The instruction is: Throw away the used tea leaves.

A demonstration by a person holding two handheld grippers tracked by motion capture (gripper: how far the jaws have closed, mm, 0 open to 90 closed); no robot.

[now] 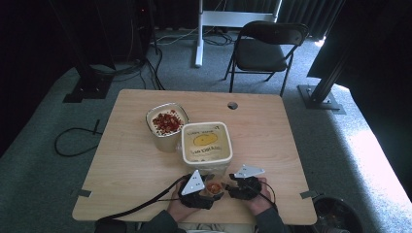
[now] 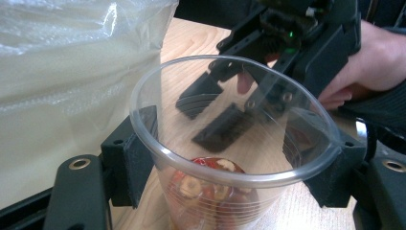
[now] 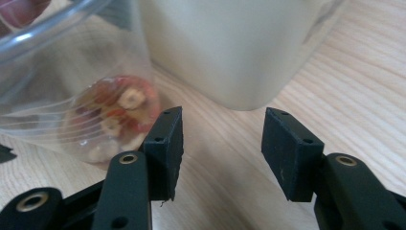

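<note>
Cup: we've got the clear plastic cup point(image 2: 230, 158) clamped between the left gripper point(image 1: 196, 187)'s jaws at the bench point(image 1: 131, 160)'s near edge, mid-way along, a little heap of red dried fruit pieces point(image 2: 213, 184) in its bottom.
Why so held: as we read it, pads on opposite walls just under the rim keep the cup steady and its mouth free for filling.
Right gripper: the right gripper point(image 3: 222, 143) hangs just beside the cup, jaws apart with nothing but bare wood between them, so it looks free for the next job.
Tubs: the lidded cream tub point(image 1: 206, 143) stands just behind both hands; the open tub of red fruit point(image 1: 166, 124) sits beyond it towards the far left corner.
High view gives: the layout, both tubs, the printed lid.
Left gripper view gives: the rim, the pads' bite, the right gripper through the clear wall.
Right gripper view gives: its own empty gap, plus the cup's fruit from the side.
</note>
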